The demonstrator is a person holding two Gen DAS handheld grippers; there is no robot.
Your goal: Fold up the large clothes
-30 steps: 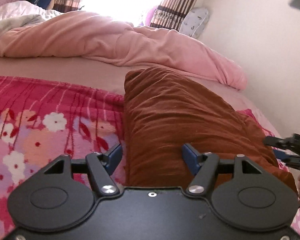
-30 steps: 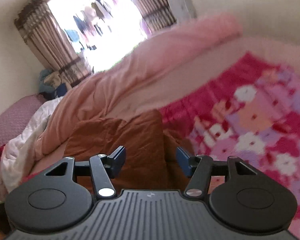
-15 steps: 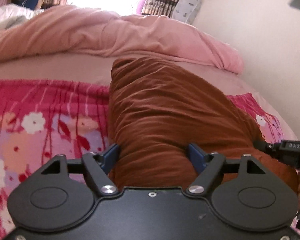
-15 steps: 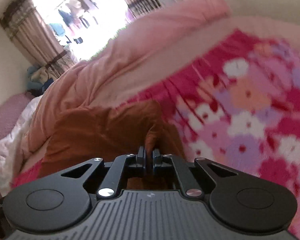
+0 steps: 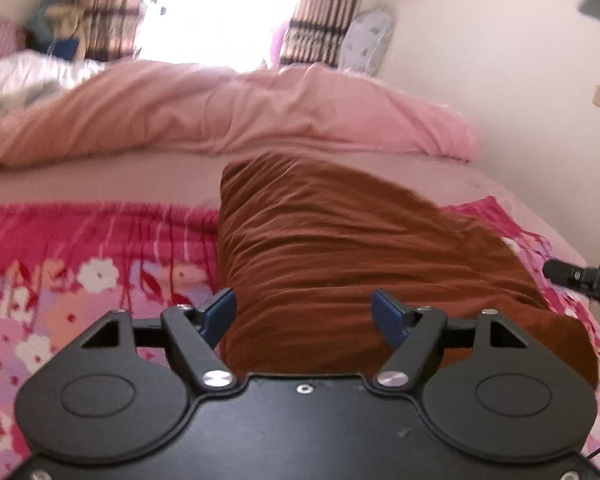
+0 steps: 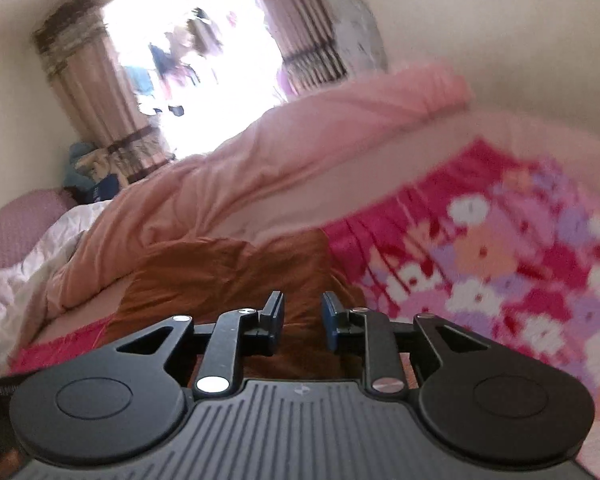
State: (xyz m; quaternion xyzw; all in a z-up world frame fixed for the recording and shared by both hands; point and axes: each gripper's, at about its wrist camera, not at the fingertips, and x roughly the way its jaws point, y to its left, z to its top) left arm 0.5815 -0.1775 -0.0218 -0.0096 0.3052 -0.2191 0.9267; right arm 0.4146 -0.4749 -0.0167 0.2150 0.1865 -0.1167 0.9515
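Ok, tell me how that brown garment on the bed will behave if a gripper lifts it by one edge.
The brown garment is likely floppy: its surface is covered in soft wrinkles and it sags to the floral blanket under it. Lifted by one edge it would probably drape and unfold, since it lies in loose layers. It looks plush, so probably not slippery.

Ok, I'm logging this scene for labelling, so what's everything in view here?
brown garment: one, rust brown, folded lengthwise on the floral blanket
floral blanket: one, pink-red with flowers, spread over the bed
pink duvet: one, bunched along the far side of the bed
white bedding: one heap, far left
curtains: striped brown, either side of the bright window
left gripper: black, blue fingers wide, closing slightly, over the garment's near end
right gripper: black, fingers opening, not pressing on the garment
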